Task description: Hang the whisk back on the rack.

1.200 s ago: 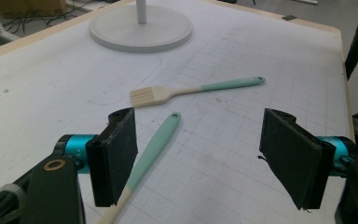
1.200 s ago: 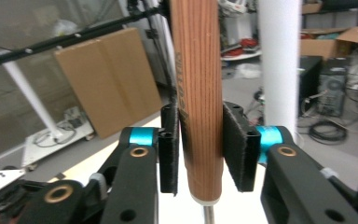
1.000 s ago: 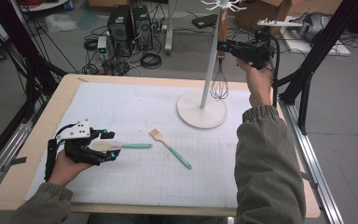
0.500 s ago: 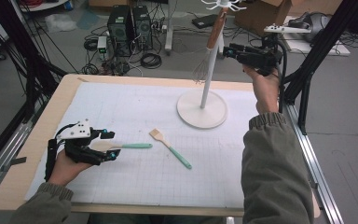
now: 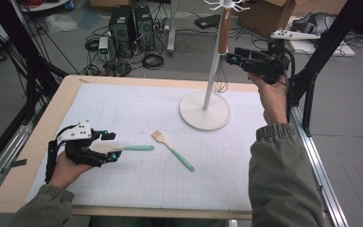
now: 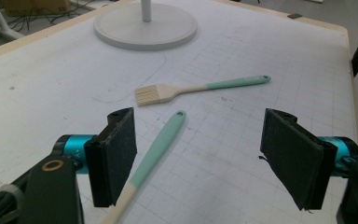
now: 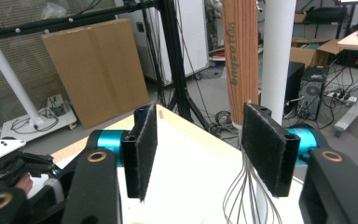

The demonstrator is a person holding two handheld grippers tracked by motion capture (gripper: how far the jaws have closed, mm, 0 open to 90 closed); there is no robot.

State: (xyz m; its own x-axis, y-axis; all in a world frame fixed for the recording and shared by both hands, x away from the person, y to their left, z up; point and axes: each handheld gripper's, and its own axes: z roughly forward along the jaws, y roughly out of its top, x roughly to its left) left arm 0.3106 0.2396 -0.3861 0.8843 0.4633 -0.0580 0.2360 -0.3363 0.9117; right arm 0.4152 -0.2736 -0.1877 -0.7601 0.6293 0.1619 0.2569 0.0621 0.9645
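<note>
High view: looks down on a whisk [image 5: 223, 33] hanging from the white stand [image 5: 204, 111], up off the table; finds the right gripper [image 5: 231, 57] just beside its wooden handle, jaws let go and just now opening wider; finds the left gripper [image 5: 112, 147] low on the table, jaws apart around a green-handled tool [image 5: 137, 148]; spots a brush [image 5: 172, 150] nearby.

Left gripper view: shows the green-handled tool [image 6: 156, 144] lying flat between the spread pads, not pinched; hides its working end, maybe a spatula; seems light and stiff, smooth and a bit slippery; best to pinch mid-handle, across the thin way.

Right gripper view: shows the whisk [image 7: 240, 56] just past the open pads, nothing squeezed; seems light, with bendy wires; best to hold by the wood, never the wires.
</note>
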